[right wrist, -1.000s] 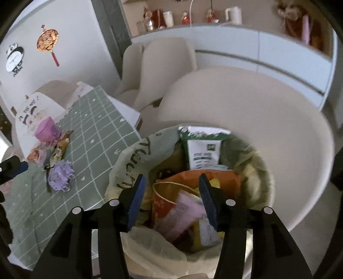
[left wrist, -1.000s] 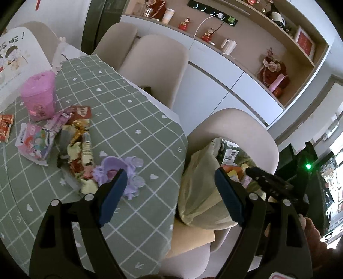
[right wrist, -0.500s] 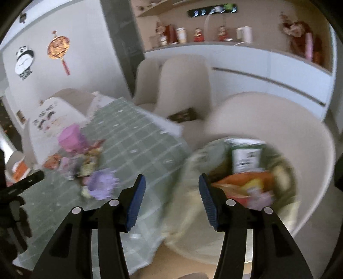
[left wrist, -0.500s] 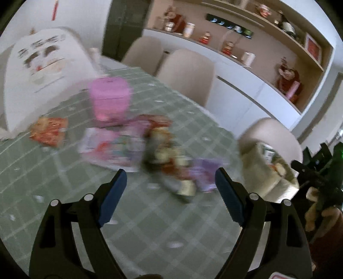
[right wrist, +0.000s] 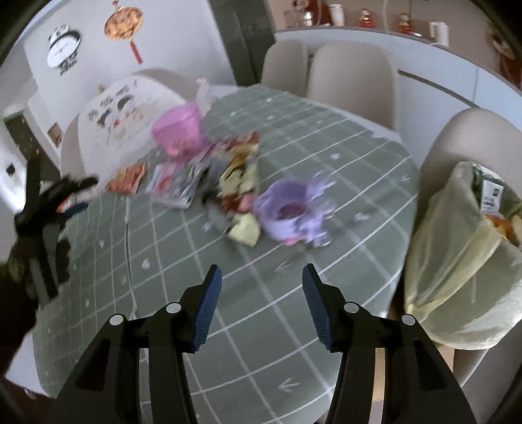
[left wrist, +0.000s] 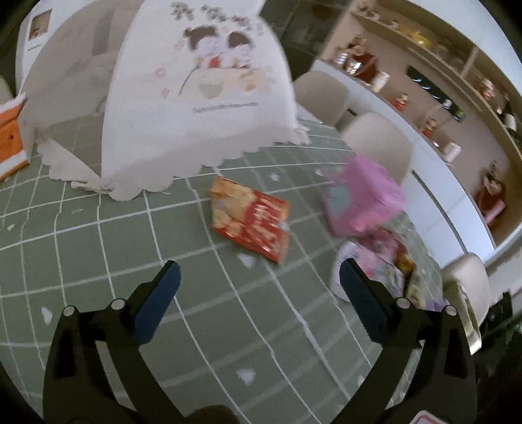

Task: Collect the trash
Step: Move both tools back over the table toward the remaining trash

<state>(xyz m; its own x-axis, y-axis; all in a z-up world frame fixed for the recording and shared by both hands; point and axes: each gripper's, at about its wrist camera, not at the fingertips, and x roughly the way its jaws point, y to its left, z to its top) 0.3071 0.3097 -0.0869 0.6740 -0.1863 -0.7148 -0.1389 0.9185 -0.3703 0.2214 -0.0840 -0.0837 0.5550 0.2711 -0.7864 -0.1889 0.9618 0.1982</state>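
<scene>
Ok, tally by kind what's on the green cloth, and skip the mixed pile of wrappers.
Packets: 2, the red packet and the pink packet
Tubs: 1, the pink tub
Cups: 1, the purple cup
Covers: 1, the white food cover
Boxes: 1, the orange box
Total: 6

You are working in the dining area of a home; a round table [right wrist: 326,137] under a green checked cloth stands ringed by padded beige chairs [right wrist: 352,81]; a white mesh food cover [left wrist: 195,98] printed with cartoon children sits on it, the sort kept over leftovers; snack wrappers [right wrist: 241,182] and a pink tub [right wrist: 177,133] lie scattered on the cloth; behind, a long white sideboard [right wrist: 440,75] with open wooden shelves [left wrist: 440,65] carries figurines, cups and framed pieces; a panda-faced wall clock [right wrist: 63,49] and a red hanging ornament [right wrist: 124,24] decorate the pale wall; a yellowish trash bag [right wrist: 456,254] rests on one chair seat.
</scene>
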